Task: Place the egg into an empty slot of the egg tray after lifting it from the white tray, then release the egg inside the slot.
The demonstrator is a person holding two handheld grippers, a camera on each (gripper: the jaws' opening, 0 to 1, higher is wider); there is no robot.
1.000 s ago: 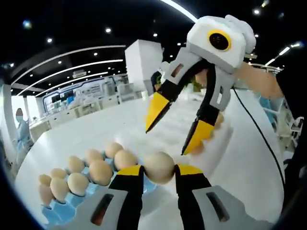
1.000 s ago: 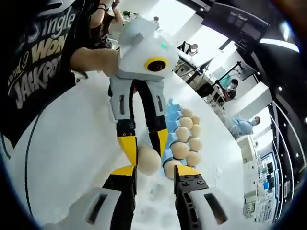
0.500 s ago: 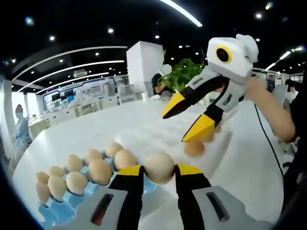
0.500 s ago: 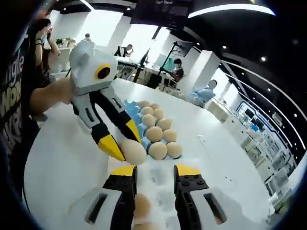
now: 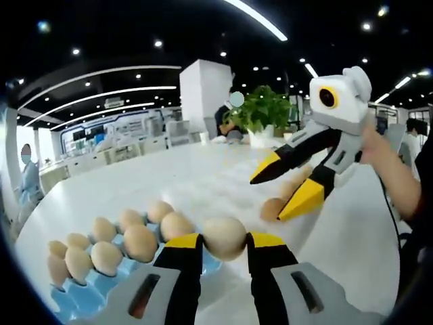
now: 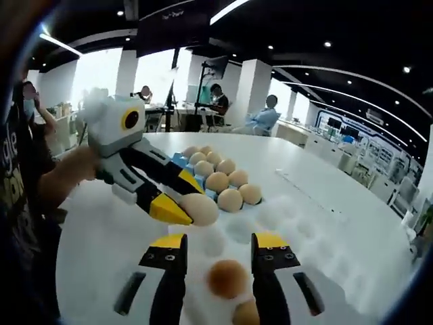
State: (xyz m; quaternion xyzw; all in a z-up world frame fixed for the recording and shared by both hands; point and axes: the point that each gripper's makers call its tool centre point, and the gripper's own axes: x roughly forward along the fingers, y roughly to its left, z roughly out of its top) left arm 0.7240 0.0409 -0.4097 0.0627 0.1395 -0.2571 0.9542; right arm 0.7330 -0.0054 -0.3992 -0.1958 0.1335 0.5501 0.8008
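My left gripper (image 5: 224, 239) is shut on a pale egg (image 5: 224, 235), held just beside the blue egg tray (image 5: 76, 298), whose slots hold several eggs (image 5: 141, 242). In the right gripper view that left gripper (image 6: 181, 200) comes in from the left with the egg (image 6: 198, 209) at its tips, near the blue tray's (image 6: 178, 160) closest corner. My right gripper (image 6: 220, 245) stands open above the white tray (image 6: 302, 218), over a brown egg (image 6: 227, 278), with a second egg (image 6: 247, 313) lower down. In the left gripper view the right gripper (image 5: 268, 198) hangs open over a brown egg (image 5: 272, 208).
Everything rests on a broad white table (image 5: 128, 183). A person's arm (image 6: 64, 177) holds the left gripper, and a hand (image 5: 379, 156) holds the right one. A potted plant (image 5: 265, 115) stands at the table's far side. People sit at desks (image 6: 216, 108) in the background.
The right gripper has swung away from in front of the left one and dropped low over the white tray. The left gripper still holds its egg by the blue tray.
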